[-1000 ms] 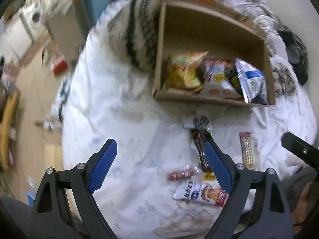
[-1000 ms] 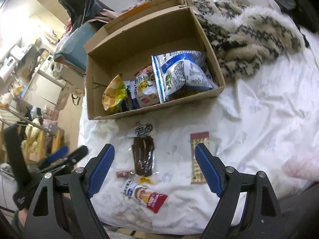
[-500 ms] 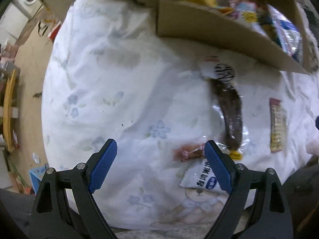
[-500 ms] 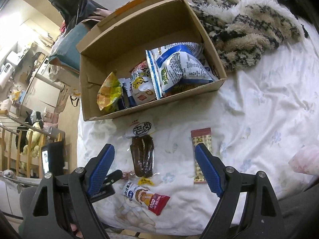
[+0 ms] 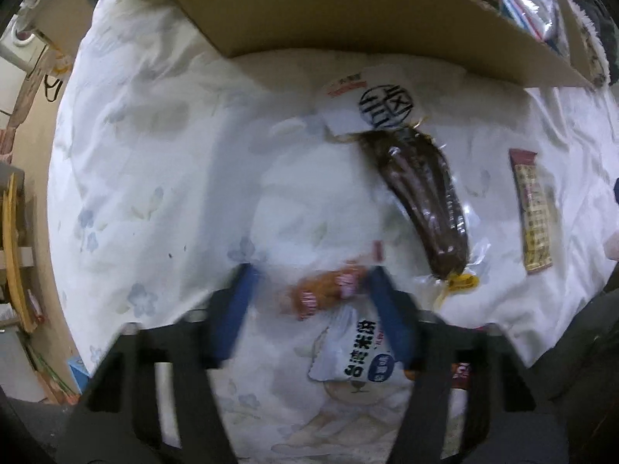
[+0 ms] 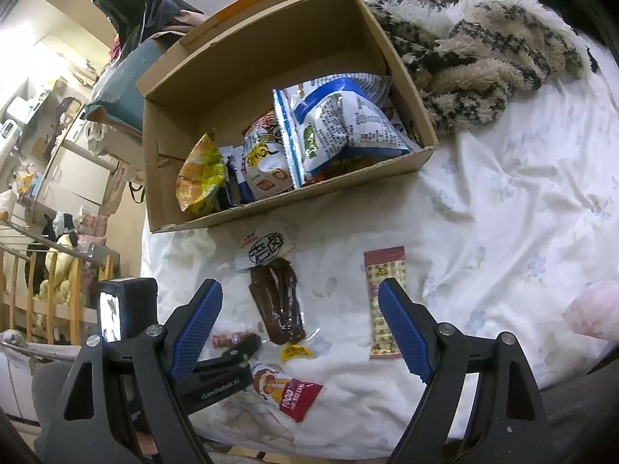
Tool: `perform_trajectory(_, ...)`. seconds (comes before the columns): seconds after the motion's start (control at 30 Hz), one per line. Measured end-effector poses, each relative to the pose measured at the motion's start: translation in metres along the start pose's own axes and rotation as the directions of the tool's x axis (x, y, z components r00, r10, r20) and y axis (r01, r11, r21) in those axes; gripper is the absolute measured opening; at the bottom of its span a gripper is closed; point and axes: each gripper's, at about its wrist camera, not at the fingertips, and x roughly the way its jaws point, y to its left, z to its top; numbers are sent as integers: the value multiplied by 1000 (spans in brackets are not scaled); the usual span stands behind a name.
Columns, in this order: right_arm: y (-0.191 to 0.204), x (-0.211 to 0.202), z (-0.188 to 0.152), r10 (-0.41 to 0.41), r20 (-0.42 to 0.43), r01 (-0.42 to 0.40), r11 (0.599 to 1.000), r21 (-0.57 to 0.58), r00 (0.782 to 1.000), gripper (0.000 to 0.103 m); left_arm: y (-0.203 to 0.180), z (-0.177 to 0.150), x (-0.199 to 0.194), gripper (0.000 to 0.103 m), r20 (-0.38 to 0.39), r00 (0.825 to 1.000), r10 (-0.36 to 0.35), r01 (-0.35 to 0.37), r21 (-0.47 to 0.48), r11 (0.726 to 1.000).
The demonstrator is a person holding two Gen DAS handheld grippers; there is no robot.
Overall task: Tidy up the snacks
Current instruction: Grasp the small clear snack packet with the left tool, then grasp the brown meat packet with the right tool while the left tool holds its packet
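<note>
surface: bed with white flowered sheet [image 6: 503, 201], cluttered room behind, fuzzy patterned blanket [image 6: 483, 54] by the box
box: cardboard box [image 6: 410, 162] on the sheet, several snack bags [image 6: 340, 131] already inside
loose snacks: small orange sausage stick [image 5: 329, 288], long dark meat pack [image 5: 421, 201], checked bar [image 5: 532, 208], white rice-cracker packet [image 5: 356, 352], all on the sheet in front of the box
change: left tongs [image 5: 309, 294] dropped from a view over the box a second ago to right down at the sheet; jaws narrowed from wide and now bracket the sausage stick
left tongs state: partly closed around the sausage stick, blurred, contact cannot be told; right jaw sits at the stick's end, over the rice-cracker packet's edge
right tongs: [image 6: 298, 324] wide, holding nothing, hovering over the loose snacks, barely moved; checked bar just beside its right finger
meaning: pick of the sausage stick looks underway, likely next into the box; four loose items left, so task seems past halfway
risk: thin stick on soft sheet, might slip or catch the packet edge
</note>
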Motion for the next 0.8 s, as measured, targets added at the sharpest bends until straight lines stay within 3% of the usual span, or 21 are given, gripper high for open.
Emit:
perform_trajectory(0.1,-6,-1,1,0,3,0,1000,23,1000,85,3,1,-10,19,26,998,-50,50,-20,999)
perform_trajectory(0.17,-9,-1,2,1,2,-2,999,37,1000,85,6,0,-19,14,28,994,-105,106,-27,994)
perform_trajectory(0.3,-10,-1,3,5,4,-5,999,45,1000,85,20,-4,-47,13,75,980,-184,189,-68,980)
perform_trajectory(0.43,-8,0,3,7,2,-7,999,44,1000,85,38,-3,-72,13,126,970,-209,222,-104,969)
perform_trajectory(0.5,-7,2,2,12,-5,-12,999,44,1000,85,51,-8,-88,13,168,956,-239,263,-138,955)
perform_trajectory(0.63,-3,14,1,29,-61,-28,999,29,998,85,69,-18,-97,13,218,967,-130,165,-151,975)
perform_trajectory(0.8,17,58,2,-17,-188,7,999,-53,982,85,74,-14,-85,13,197,976,-93,130,-188,973)
